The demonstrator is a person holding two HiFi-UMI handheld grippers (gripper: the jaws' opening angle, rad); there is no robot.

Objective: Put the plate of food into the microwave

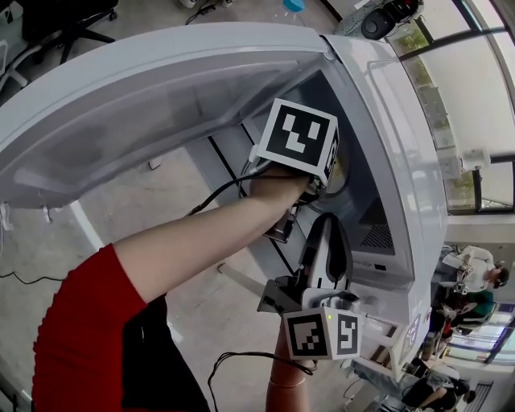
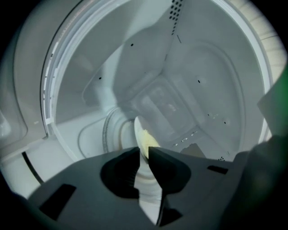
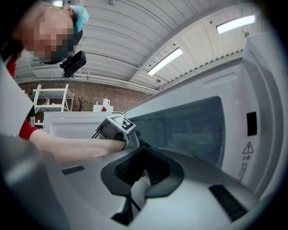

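Observation:
The white microwave [image 1: 201,88] stands with its door [image 1: 386,153] swung open. My left gripper [image 2: 144,152] reaches into the cavity; in the head view only its marker cube [image 1: 296,138] and the bare forearm show. A white plate [image 2: 140,134] with yellow food is seen edge-on over the glass turntable [image 2: 110,130]. Its rim lies between the left jaws, which stand a little apart and do not press on it. My right gripper [image 1: 324,229] hangs outside, just below the opening and beside the door window [image 3: 180,126]. Its jaws are shut with nothing held.
The cavity's back wall and ceiling [image 2: 180,81] surround the plate closely. A black cable [image 1: 217,193] trails from the left gripper. An office chair [image 1: 72,24] stands on the floor at the far left, and seated people [image 1: 475,282] are at the right.

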